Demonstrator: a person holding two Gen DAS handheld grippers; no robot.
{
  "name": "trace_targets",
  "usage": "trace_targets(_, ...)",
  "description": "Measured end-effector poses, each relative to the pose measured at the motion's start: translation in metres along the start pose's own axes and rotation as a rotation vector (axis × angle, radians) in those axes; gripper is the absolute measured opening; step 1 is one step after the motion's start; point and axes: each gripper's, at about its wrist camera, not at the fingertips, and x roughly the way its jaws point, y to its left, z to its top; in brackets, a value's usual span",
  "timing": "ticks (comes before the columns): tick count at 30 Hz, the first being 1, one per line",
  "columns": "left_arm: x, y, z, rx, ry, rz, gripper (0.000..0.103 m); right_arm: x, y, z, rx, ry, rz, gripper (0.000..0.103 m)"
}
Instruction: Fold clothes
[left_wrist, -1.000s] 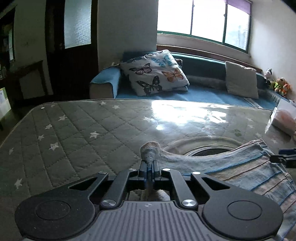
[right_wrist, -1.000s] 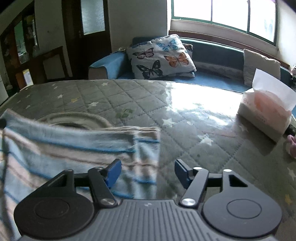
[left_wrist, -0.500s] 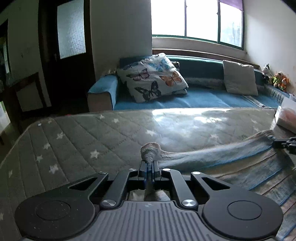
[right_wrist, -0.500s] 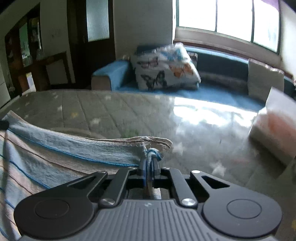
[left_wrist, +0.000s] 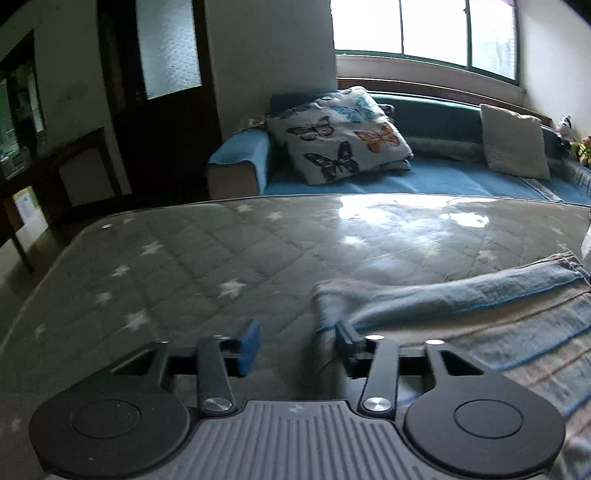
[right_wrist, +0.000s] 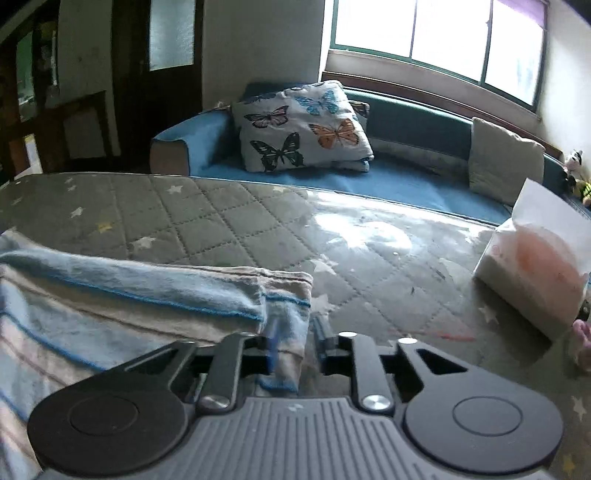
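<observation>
On the grey quilted star-print mattress (left_wrist: 207, 258) a blue-and-beige striped towel-like cloth (right_wrist: 122, 295) is lying folded over, spreading toward three o'clock in the left wrist view and toward nine o'clock in the right wrist view. The left gripper (left_wrist: 295, 341) is opening its jaws; the cloth's corner is resting against the right-hand finger, and the blue pad (left_wrist: 249, 343) is standing clear of it. The right gripper (right_wrist: 295, 347) is also opening its jaws, with the cloth's other corner hanging loose between the fingers, unclamped. Only the right wrist view is showing a white tissue pack with an orange print (right_wrist: 535, 273) at three o'clock; any lettering on it is too blurred to read. Both views are showing a butterfly-print cushion (left_wrist: 340, 136) on a blue sofa (left_wrist: 424, 181) at twelve o'clock.
</observation>
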Motion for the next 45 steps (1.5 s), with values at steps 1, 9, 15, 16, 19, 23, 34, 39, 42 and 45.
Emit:
trace_targets(1, -0.01, 0.006, -0.004, -0.008, -0.002, 0.0, 0.058, -0.006, 0.002, 0.0, -0.009, -0.002, 0.006, 0.042)
trace_targets(9, -0.085, 0.03, -0.06, -0.025, 0.021, -0.022, 0.076, -0.064, 0.028, -0.026, -0.114, 0.015, 0.089, 0.077)
trace_targets(15, -0.129, 0.029, -0.104, 0.03, 0.053, -0.037, 0.082, -0.107, 0.046, -0.069, -0.152, 0.046, 0.135, 0.087)
trace_targets(16, -0.136, 0.027, -0.109, 0.053, 0.054, -0.029, 0.082, -0.113, 0.048, -0.076, -0.155, 0.052, 0.142, 0.087)
trace_targets(19, -0.144, 0.028, -0.121, 0.06, 0.077, -0.02, 0.082, -0.125, 0.05, -0.092, -0.149, 0.067, 0.152, 0.088)
trace_targets(23, -0.146, 0.035, -0.128, 0.01, 0.084, -0.002, 0.08, -0.143, 0.049, -0.113, -0.13, 0.072, 0.14, 0.088)
trace_targets(34, -0.164, 0.045, -0.142, -0.077, 0.063, -0.001, 0.003, -0.169, 0.03, -0.146, -0.037, 0.075, 0.107, 0.089)
trace_targets(39, -0.198, 0.044, -0.149, -0.054, -0.025, 0.079, 0.002, -0.18, 0.02, -0.161, -0.008, 0.08, 0.096, 0.093)
trace_targets(42, -0.201, 0.042, -0.157, -0.04, -0.001, 0.065, 0.003, -0.187, 0.014, -0.169, 0.011, 0.079, 0.09, 0.094)
trace_targets(45, -0.197, 0.041, -0.164, -0.044, 0.036, 0.075, 0.006, -0.194, 0.013, -0.175, 0.015, 0.077, 0.093, 0.094)
